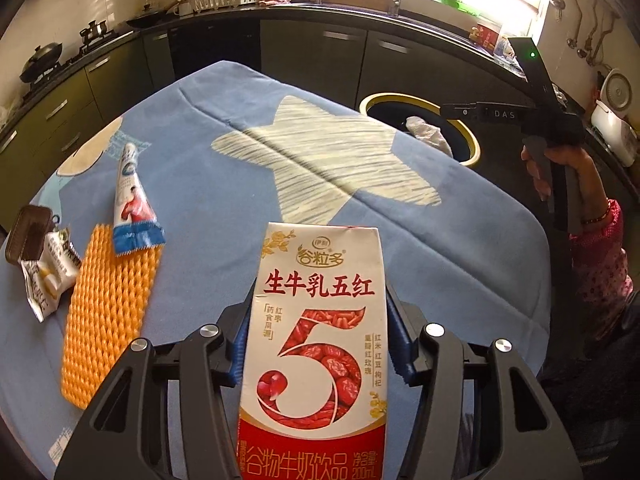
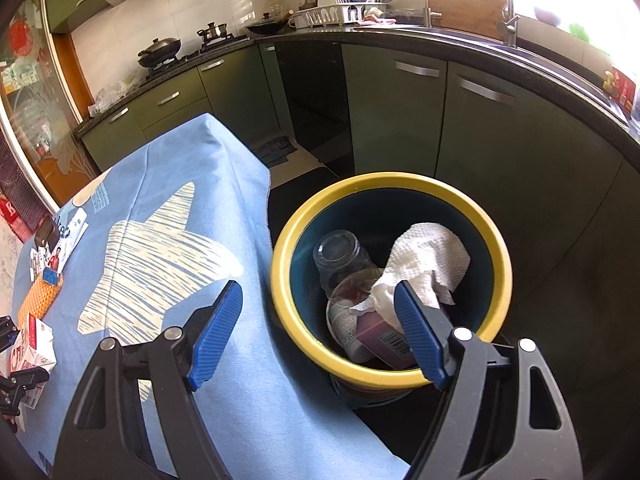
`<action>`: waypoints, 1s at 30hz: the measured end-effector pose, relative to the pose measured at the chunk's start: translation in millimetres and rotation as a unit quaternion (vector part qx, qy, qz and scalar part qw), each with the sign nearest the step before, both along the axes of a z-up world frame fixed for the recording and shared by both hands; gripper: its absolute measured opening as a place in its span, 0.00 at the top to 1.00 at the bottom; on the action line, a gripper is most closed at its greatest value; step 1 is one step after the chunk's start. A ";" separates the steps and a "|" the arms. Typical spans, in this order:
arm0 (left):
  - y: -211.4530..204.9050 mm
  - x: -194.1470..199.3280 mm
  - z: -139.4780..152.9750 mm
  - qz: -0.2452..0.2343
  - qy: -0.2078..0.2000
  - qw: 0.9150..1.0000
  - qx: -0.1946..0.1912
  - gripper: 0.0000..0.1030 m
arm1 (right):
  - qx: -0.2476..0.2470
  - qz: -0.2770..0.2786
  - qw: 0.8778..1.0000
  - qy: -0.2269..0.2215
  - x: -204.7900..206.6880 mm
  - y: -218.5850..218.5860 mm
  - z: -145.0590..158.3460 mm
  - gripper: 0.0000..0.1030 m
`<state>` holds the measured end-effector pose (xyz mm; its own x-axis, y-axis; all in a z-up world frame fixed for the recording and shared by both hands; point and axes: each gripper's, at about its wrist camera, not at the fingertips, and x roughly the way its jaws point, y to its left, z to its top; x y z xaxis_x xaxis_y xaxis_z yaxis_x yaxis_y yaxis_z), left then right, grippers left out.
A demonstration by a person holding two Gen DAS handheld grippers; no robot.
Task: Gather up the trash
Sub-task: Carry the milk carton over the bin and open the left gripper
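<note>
A white and red milk carton [image 1: 316, 340] stands upright between the blue pads of my left gripper [image 1: 318, 320], which is shut on its sides just above the blue star-print tablecloth [image 1: 440, 260]. The same carton [image 2: 34, 348] shows at the far left of the right wrist view. My right gripper [image 2: 318, 292] is open and holds nothing, hovering over the near rim of the yellow-rimmed bin [image 2: 288, 240] beside the table. The bin holds a clear bottle [image 2: 340, 260], a crumpled paper towel [image 2: 424, 268] and a purple box [image 2: 384, 336].
On the cloth at the left lie an orange foam net [image 1: 108, 320], a blue-and-white tube wrapper [image 1: 130, 204], a small snack wrapper [image 1: 48, 276] and a brown case [image 1: 28, 236]. Dark green cabinets [image 2: 400, 120] and a counter with a dish rack [image 2: 332, 12] ring the table.
</note>
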<state>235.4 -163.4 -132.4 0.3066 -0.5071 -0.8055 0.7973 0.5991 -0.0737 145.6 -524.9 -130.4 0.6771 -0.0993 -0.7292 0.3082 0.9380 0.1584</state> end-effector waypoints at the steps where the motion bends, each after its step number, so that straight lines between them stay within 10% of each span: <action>1: -10.0 1.0 5.0 -0.005 -0.001 1.000 -0.001 0.47 | 0.000 -0.004 1.000 -0.004 -2.6 -4.0 1.1 0.28; 15: -210.8 25.2 47.4 -0.127 0.007 0.992 -0.026 0.47 | 0.016 -0.111 0.993 -0.024 -61.9 -96.7 -0.3 0.28; 27: -338.3 71.7 9.4 -0.122 0.027 0.992 -0.017 0.47 | 0.039 -0.154 0.987 -0.015 -83.9 -132.7 -16.9 0.24; 30: -348.3 74.6 5.1 -0.110 0.009 0.994 -0.017 0.31 | 0.043 -0.151 0.987 -0.015 -84.4 -133.2 -18.3 0.23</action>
<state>310.0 -511.7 -127.3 0.1708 -0.5873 -0.7912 0.9074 0.4066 -0.1059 61.2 -658.1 -148.7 0.6476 -0.2384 -0.7237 0.5658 0.7866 0.2471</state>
